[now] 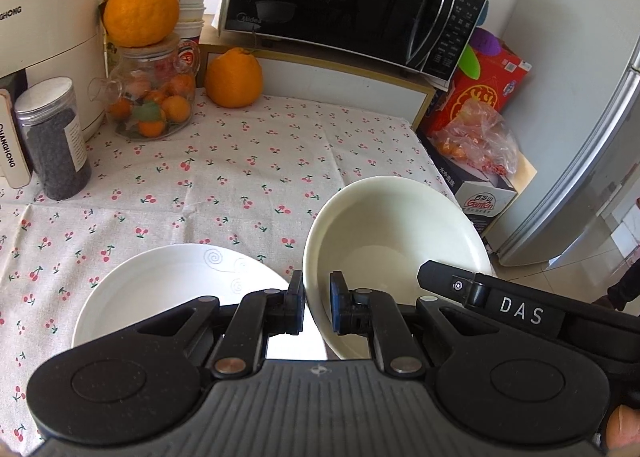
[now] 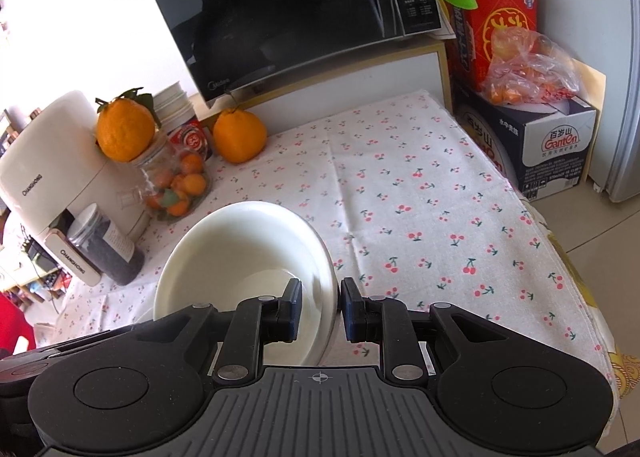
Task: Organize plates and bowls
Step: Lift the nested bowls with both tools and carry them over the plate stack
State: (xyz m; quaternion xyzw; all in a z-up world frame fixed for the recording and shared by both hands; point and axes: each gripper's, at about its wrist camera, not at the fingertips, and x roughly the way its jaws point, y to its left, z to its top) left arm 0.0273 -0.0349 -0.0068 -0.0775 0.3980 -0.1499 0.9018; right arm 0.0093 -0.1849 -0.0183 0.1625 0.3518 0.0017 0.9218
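Bowl [image 1: 396,241], cream and tilted, was held off the counter [image 1: 240,177], its rim pinched on opposite sides by the jaws of both the left gripper [image 1: 317,303] and right gripper [image 2: 320,307]. Left of the left jaws, a white plate [image 1: 168,285] lay on the cherry-print cloth.

Place: home kitchen
Evidence: microwave [image 1: 352,5] at 12 o'clock, refrigerator [image 1: 592,129] at 3 o'clock, cherry-print tablecloth [image 1: 248,185], oranges jar [image 1: 152,97]
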